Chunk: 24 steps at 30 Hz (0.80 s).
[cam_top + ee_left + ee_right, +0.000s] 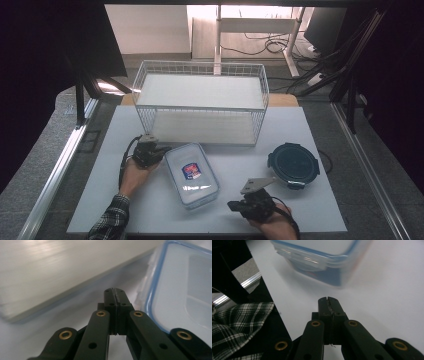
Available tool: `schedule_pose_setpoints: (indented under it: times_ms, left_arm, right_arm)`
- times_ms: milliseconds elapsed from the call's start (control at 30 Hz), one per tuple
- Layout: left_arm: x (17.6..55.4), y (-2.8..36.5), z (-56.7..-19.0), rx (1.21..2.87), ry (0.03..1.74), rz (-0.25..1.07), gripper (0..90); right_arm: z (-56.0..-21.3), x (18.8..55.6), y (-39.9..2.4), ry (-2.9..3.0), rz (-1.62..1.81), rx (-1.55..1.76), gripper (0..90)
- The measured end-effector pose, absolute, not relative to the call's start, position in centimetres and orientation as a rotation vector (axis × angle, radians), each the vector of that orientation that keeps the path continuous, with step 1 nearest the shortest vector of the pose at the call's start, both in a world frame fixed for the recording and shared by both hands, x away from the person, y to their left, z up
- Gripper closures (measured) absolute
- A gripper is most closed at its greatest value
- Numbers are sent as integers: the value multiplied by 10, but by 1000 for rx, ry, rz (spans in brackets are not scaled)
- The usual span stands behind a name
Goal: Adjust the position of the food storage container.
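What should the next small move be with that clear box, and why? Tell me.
Probably bring both shut grippers in against the clear box: the left gripper sits at its far left corner, the right gripper stands short of its near right side, and neither holds anything.

White tabletop bare between clear rectangular blue-rimmed plastic box and round dark lidded container — white wire basket blocks the far side.
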<state>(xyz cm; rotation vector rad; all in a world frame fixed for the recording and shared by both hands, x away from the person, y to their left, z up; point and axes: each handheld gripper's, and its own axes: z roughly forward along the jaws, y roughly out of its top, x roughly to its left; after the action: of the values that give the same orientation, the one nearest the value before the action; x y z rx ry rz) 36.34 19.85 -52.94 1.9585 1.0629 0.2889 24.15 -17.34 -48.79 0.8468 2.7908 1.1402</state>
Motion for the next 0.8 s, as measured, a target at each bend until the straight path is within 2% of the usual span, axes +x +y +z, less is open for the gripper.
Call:
schedule_pose_setpoints:
  times_ms: [167,267,800]
  left_arm:
    - [360,206,-534,1904,1072,211,900]
    - [354,204,-535,1900,1066,192,900]
    - [317,184,-529,2018,1022,125,900]
  right_arm:
    - [-500,248,-142,2842,1100,825,891]
    - [-502,255,-137,2820,1093,856,892]
    - [-500,278,-180,2668,971,1048,892]
